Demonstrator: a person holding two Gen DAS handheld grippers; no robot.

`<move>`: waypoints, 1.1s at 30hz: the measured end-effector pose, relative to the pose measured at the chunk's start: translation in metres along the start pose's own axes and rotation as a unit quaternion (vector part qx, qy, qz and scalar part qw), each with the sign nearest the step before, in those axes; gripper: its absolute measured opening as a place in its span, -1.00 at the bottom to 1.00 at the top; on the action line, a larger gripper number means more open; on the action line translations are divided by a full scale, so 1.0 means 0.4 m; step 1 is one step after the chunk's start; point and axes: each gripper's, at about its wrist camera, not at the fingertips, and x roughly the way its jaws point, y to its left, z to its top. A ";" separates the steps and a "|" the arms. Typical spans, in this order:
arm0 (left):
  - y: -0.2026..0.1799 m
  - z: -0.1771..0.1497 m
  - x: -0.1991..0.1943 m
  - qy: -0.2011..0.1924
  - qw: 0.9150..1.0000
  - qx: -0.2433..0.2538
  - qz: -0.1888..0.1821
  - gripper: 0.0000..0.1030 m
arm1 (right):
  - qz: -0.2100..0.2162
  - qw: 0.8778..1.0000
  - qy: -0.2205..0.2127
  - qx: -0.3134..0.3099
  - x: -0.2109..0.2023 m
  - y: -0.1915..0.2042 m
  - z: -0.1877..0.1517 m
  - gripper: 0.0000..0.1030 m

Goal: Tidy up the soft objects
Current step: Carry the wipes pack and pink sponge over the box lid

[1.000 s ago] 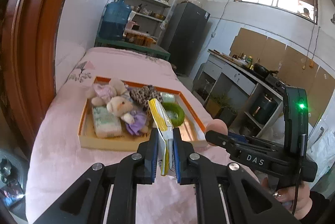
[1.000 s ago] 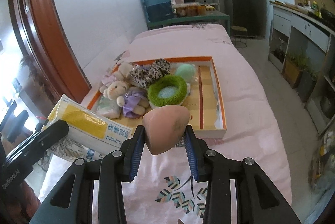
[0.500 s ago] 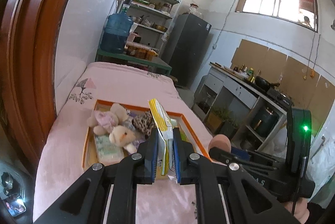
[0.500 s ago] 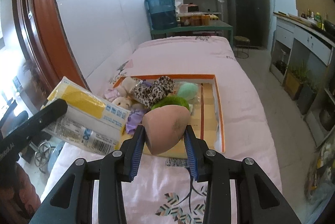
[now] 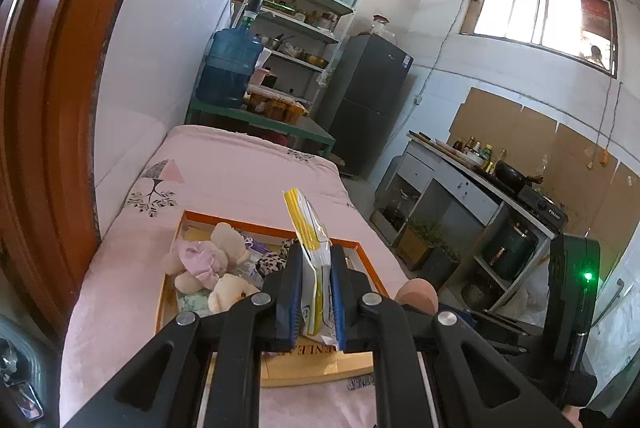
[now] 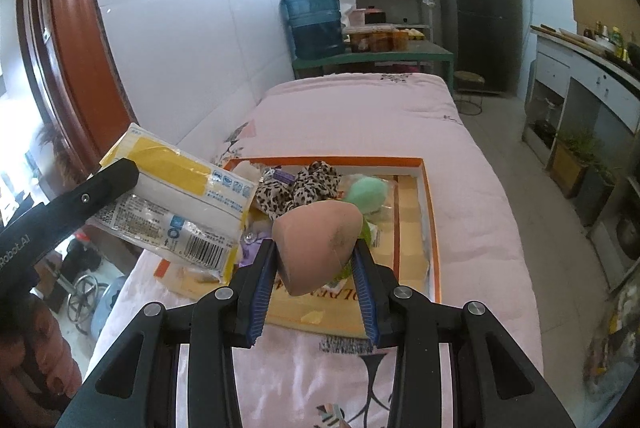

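My left gripper (image 5: 314, 268) is shut on a yellow and white tissue pack (image 5: 308, 228), held upright on its edge above the near end of the orange-rimmed tray (image 5: 272, 222). My right gripper (image 6: 314, 246) is shut on a beige egg-shaped sponge (image 6: 320, 228), also above the tray's (image 6: 430, 228) near end. In the right wrist view the tissue pack (image 6: 176, 196) hangs at the left. Inside the tray lie plush toys (image 5: 200, 260), a leopard-print scrunchie (image 6: 304, 188) and a green sponge (image 6: 366, 190).
The tray rests on a pink bedspread (image 6: 360, 108) along a white wall. A wooden door frame (image 5: 48, 108) stands at the left. Behind the bed are a blue water jug (image 6: 314, 16), a green table, shelves and a dark fridge (image 6: 472, 8). A counter (image 5: 460, 168) runs along the right.
Both grippers have lifted and drawn back from the tray with their loads still held. The tray now sits lower and farther off in both views.
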 end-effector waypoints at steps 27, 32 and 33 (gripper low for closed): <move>0.043 0.061 0.126 0.002 1.000 -0.017 0.002 -0.74 | 0.008 1.000 0.017 0.006 0.135 -0.027 0.058 -0.25; 0.067 0.061 0.155 0.007 1.000 -0.030 0.006 -0.74 | 0.008 1.000 0.018 0.006 0.155 -0.032 0.069 -0.25; 0.074 0.061 0.162 0.008 0.999 -0.034 0.006 -0.74 | 0.008 1.000 0.018 0.006 0.161 -0.034 0.072 -0.25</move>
